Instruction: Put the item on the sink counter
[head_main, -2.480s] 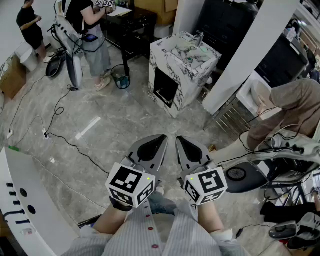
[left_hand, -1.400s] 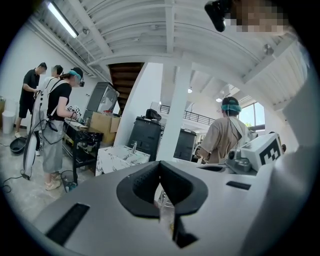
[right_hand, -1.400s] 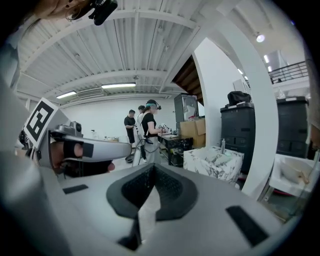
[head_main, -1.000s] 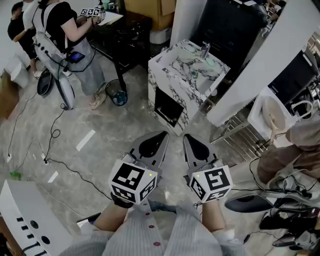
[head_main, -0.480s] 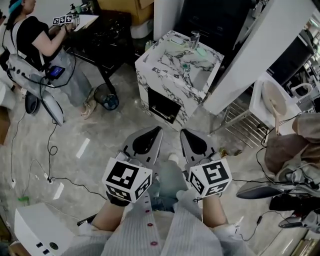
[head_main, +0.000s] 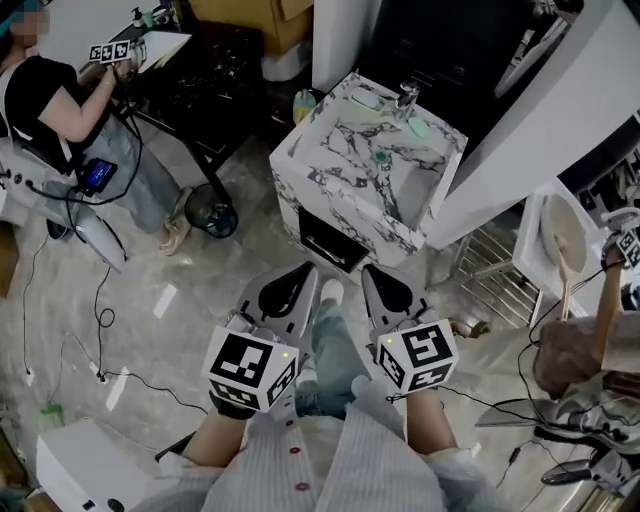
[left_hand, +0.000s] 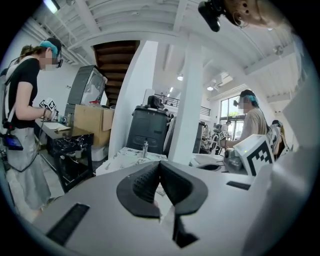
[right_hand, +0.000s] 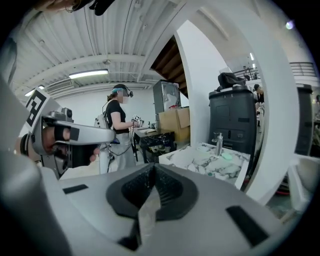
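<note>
A black table (head_main: 215, 70) is seen well ahead of the left gripper (head_main: 303, 270), a person in a black top (head_main: 50, 95) beside it and a dark bin (head_main: 208, 216) on the floor (head_main: 190, 300) nearer. Ahead of the right gripper (head_main: 370, 272) a white pillar (head_main: 520, 140) is seen, a wire rack (head_main: 490, 272) at its foot.

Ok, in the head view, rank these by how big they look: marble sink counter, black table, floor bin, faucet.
Largest to smallest:
1. marble sink counter
2. black table, a close second and farther from the camera, so unsure
3. floor bin
4. faucet
</note>
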